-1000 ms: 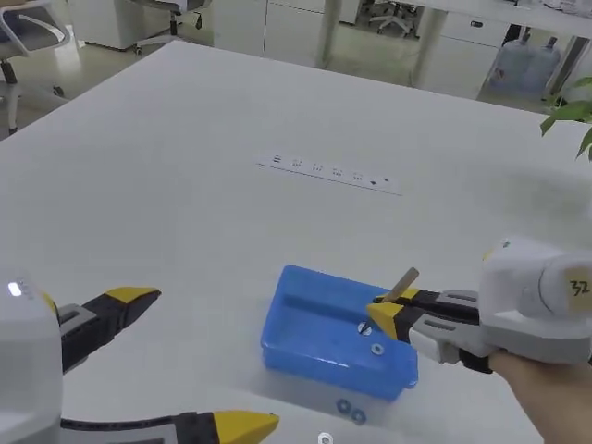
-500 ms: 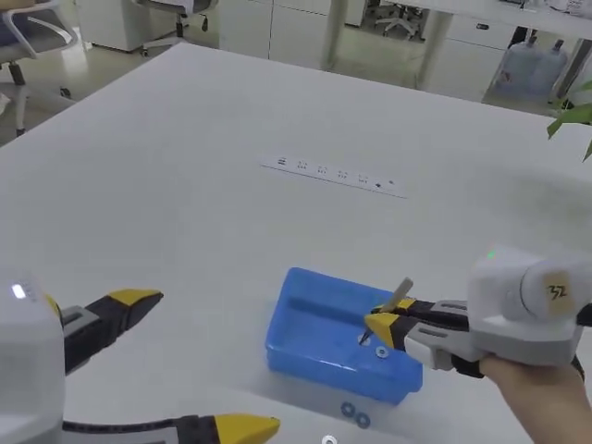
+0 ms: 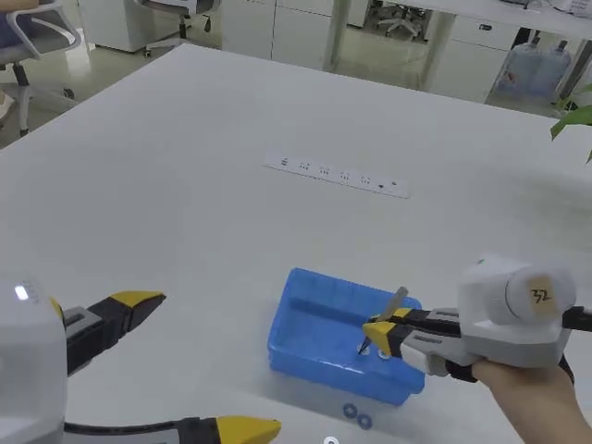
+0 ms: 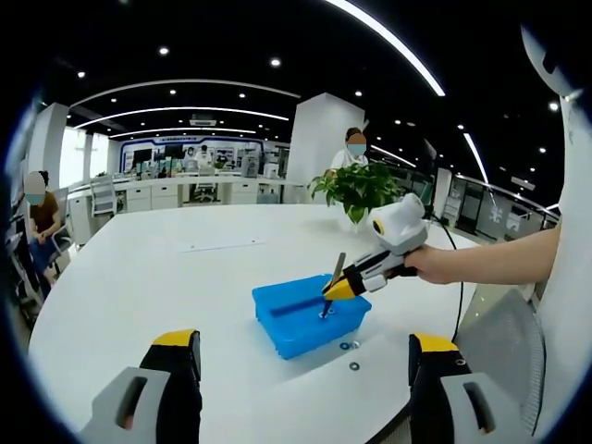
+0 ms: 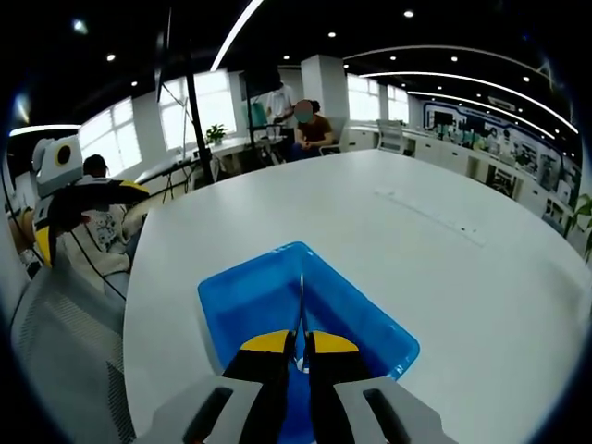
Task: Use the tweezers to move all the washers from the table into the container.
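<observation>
Jaws of the right gripper are pressed together on the tweezers, which they hold near the middle; the grey blunt end sticks up behind the yellow tips and the points slant down into the blue container. Whether the points pinch a washer is too small to tell. One washer lies on the container floor just beside the points. The right gripper view looks along the shut jaws and the tweezers into the container directly ahead. Two more washers lie touching on the white surface just outside the container wall, below the right jaws, and another sits at the bottom edge of the head view. The right gripper's white body bears a number that reads like 32. The left gripper has its jaws spread wide with nothing between them, well apart from the container, which lies ahead of them in the left gripper view. A socket strip is set flush in the surface well beyond both grippers; its markings are too small to read.
</observation>
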